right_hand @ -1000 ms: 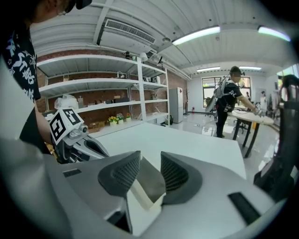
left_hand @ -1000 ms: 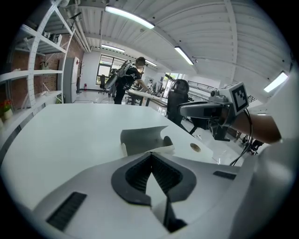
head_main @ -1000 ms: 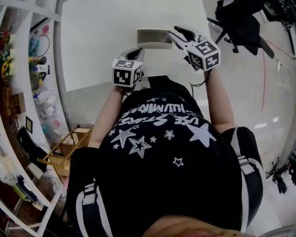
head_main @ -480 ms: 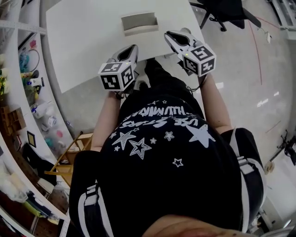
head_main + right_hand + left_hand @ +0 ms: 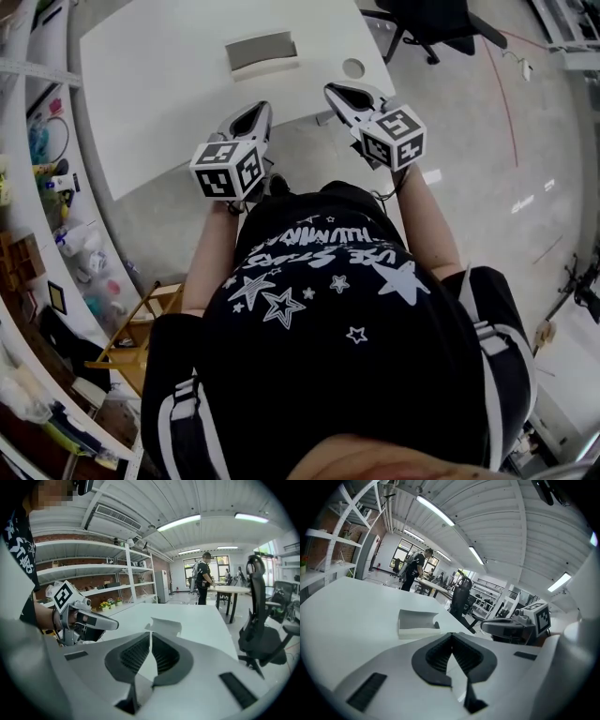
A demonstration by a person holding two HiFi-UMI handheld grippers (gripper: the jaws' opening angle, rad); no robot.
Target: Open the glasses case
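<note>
The glasses case (image 5: 261, 52) is a pale grey box on the white table (image 5: 159, 94), and its lid looks raised. It also shows in the left gripper view (image 5: 417, 623) and the right gripper view (image 5: 165, 626), well ahead of both jaws. My left gripper (image 5: 251, 117) hangs shut and empty by the table's near edge, with its tips together (image 5: 451, 634). My right gripper (image 5: 339, 94) is near the table's corner. Its jaws have just been closing with nothing between them, and they now meet (image 5: 150, 633). Neither gripper touches the case.
A round hole (image 5: 353, 67) sits in the table's right corner. A black office chair (image 5: 422, 19) stands beyond it. Shelves with small items (image 5: 37, 141) run along the left, and a wooden stool (image 5: 131, 309) stands beside the person. Someone stands far off (image 5: 204, 576).
Both grippers have drawn back from the case toward the person's body and now hang at the table's near edge. The right gripper's jaws have closed.
</note>
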